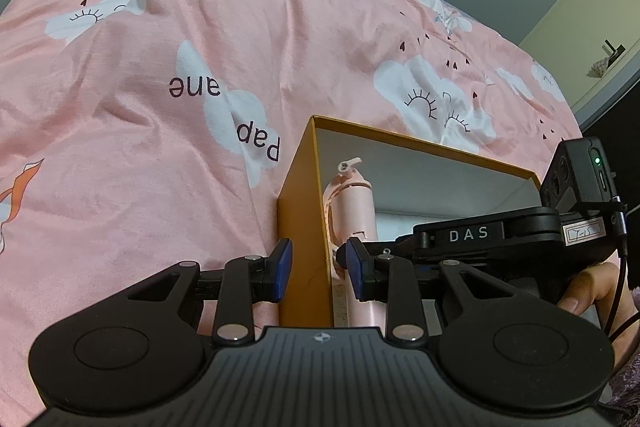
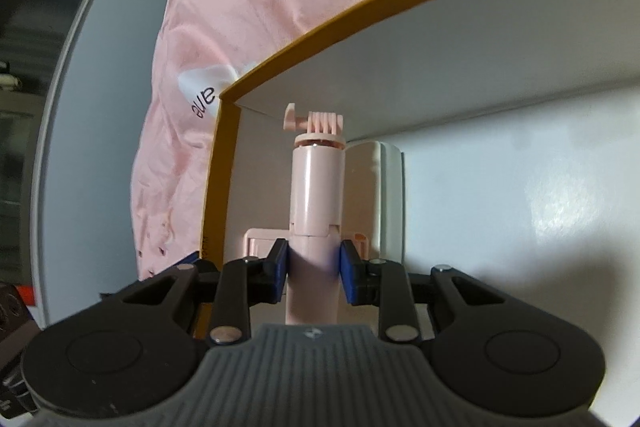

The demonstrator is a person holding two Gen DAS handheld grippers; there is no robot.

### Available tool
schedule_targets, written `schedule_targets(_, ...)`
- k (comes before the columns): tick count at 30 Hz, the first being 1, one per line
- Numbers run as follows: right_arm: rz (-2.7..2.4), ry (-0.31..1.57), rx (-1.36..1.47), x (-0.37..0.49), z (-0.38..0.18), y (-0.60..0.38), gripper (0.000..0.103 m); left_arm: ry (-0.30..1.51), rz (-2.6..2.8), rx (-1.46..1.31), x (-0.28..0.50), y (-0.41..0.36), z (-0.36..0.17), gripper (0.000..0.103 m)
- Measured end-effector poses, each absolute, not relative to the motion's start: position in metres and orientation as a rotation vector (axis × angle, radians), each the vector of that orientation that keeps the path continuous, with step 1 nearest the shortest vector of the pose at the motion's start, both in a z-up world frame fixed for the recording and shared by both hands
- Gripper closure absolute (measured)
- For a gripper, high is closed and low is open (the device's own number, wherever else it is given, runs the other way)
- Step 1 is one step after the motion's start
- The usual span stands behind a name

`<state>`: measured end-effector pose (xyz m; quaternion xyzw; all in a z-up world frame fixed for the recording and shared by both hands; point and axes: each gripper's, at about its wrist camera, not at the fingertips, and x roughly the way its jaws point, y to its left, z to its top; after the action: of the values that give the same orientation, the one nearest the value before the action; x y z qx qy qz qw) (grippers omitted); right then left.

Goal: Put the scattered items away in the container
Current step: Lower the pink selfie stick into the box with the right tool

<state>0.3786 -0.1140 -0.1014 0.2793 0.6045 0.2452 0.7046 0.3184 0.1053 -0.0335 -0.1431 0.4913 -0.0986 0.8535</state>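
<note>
**Selfie stick goes into the box**

Right tool (image 2: 314,269) clamps the pink selfie stick (image 2: 316,183) inside the orange box (image 1: 304,195), near its corner. Left tool (image 1: 318,267) pinches the box wall on the pink-sheeted bed (image 1: 140,147).

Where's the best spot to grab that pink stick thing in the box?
Grab the pink selfie stick on its smooth round handle, low down, coming in along its length from the handle end with a pad on each side. The top end has a knobby screw mount that would probably slip. The right claw already grips it there, inside the orange box.
</note>
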Motion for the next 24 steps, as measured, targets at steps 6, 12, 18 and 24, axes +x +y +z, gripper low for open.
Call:
schedule_targets(6,0.527,1.331,0.504,0.374,-0.093,-0.119,0.069,1.041,-0.201,-0.3,0.319,0.104,-0.035,0.069)
schedule_targets(12,0.547,1.327,0.508,0.373,-0.091,-0.123,0.068,1.045,-0.203,-0.298,0.318,0.103,-0.036,0.069)
schedule_targets(18,0.59,1.33,0.531,0.366,-0.085,-0.132,0.068,1.047,-0.198,-0.302,0.318,0.104,-0.036,0.069)
schedule_targets(24,0.581,1.352,0.553,0.366,-0.087,-0.145,0.068,1.045,-0.198,-0.3,0.317,0.104,-0.036,0.069)
